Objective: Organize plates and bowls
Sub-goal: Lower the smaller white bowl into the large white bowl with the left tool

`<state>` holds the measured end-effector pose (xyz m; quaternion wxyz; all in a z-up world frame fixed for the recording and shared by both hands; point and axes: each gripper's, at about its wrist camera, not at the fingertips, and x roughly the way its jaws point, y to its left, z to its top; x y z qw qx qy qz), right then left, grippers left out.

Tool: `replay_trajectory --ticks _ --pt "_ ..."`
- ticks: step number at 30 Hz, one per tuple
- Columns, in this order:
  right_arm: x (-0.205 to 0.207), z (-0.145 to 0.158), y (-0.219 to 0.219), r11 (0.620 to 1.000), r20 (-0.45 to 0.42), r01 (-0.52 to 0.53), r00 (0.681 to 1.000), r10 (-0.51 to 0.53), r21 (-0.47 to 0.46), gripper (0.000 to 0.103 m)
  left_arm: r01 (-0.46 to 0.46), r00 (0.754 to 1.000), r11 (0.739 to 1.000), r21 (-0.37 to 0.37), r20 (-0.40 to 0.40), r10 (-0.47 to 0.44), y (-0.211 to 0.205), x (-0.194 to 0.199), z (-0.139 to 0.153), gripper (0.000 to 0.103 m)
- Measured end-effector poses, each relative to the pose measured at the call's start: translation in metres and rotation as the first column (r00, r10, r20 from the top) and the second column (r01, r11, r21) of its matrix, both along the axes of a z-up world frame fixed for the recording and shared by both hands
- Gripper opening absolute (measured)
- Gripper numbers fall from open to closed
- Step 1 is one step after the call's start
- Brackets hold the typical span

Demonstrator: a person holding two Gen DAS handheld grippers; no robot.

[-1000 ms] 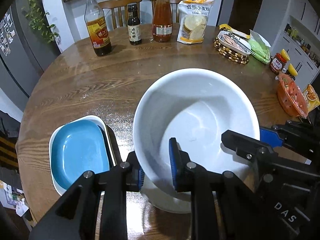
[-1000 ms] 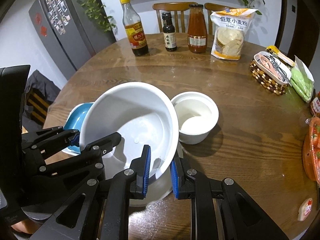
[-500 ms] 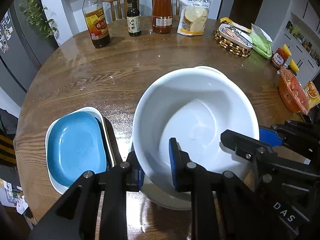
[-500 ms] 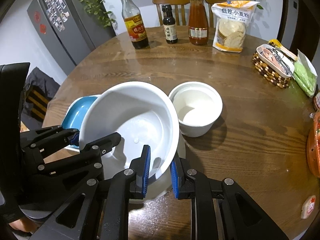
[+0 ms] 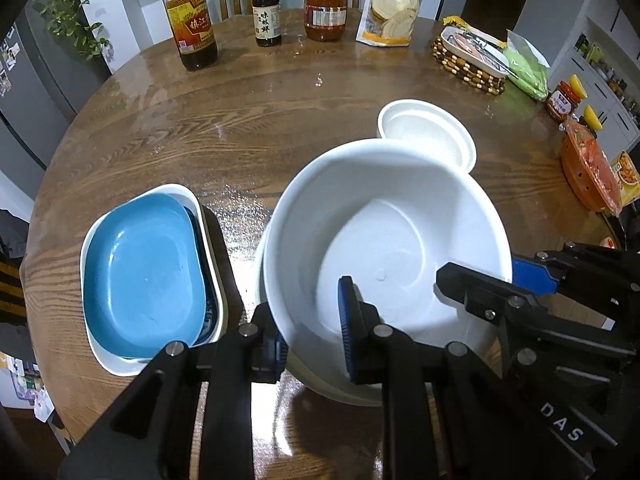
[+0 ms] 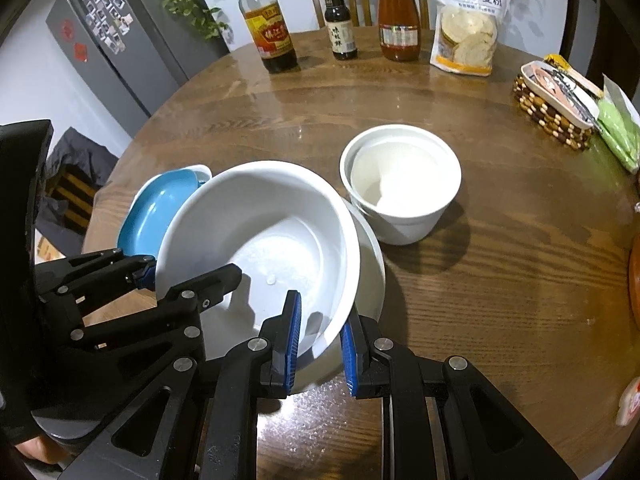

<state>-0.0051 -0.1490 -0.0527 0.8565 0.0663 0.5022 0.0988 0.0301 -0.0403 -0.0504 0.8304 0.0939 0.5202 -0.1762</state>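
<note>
Both grippers hold one large white bowl [image 5: 384, 240] by its rim, lifted and tilted above a second white bowl or plate [image 6: 374, 276] whose rim shows beneath it. My left gripper [image 5: 310, 340] is shut on the bowl's left rim. My right gripper [image 6: 318, 344] is shut on its right rim, and the bowl [image 6: 256, 248] fills that view's centre. A small white bowl stack [image 6: 400, 184] stands to the right, also seen in the left wrist view [image 5: 428, 132]. A blue plate [image 5: 140, 272] lies in a white dish [image 5: 100, 356] at the left.
On the round wooden table [image 5: 240, 120] stand three bottles [image 5: 192, 24] and a flour bag [image 5: 390, 4] at the far edge. A beaded basket [image 5: 468, 60], green packet and jars sit at the right. An orange strainer [image 5: 588, 172] lies at the right edge.
Both grippers have lifted the large white bowl and drawn it back toward me. The small white bowl stack now shows clear of it in the left wrist view.
</note>
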Motion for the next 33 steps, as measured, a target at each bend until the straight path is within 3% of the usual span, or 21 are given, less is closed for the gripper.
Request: replay_trajectory --ticks 33 --pt "0.004 -0.006 0.001 1.000 -0.033 -0.008 0.999 0.007 -0.028 0.021 0.018 0.999 0.999 0.026 -0.039 -0.017 -0.003 0.000 -0.013 0.020"
